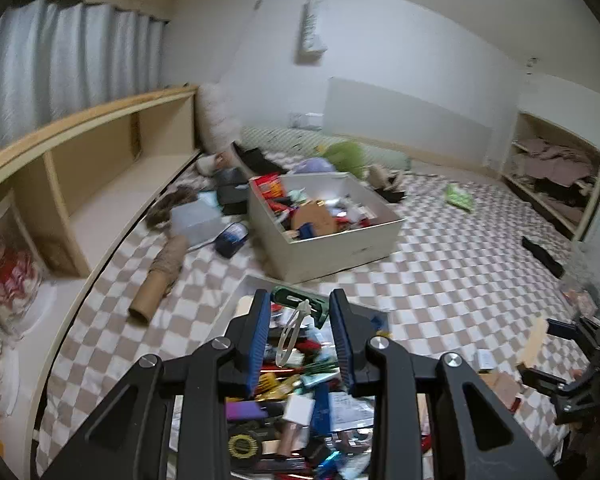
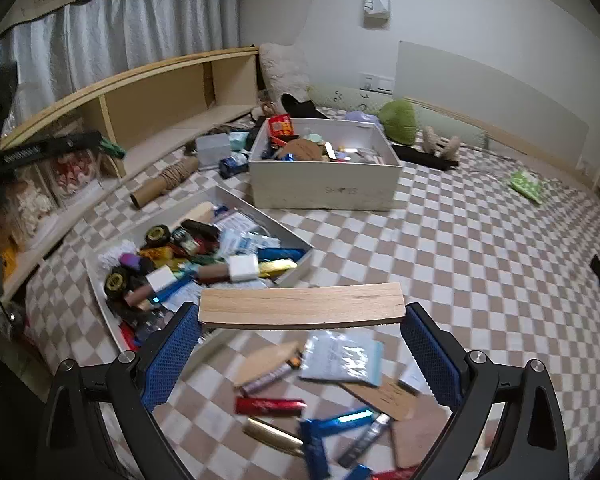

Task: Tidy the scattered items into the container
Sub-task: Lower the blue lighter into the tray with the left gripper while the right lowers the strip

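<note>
My right gripper is shut on a flat wooden slat, held level above the checkered bedding just right of a shallow white tray full of small items. Loose packets, tubes and card pieces lie scattered under it. My left gripper hovers over the same tray; its jaws stand apart with a translucent plastic ring showing between them, and I cannot tell if they touch it. In the left wrist view the right gripper and slat show at the right edge.
A deep white box packed with items stands further back, also in the left wrist view. A cardboard tube wound with twine, a wooden shelf unit on the left, plush toys and a green packet lie around.
</note>
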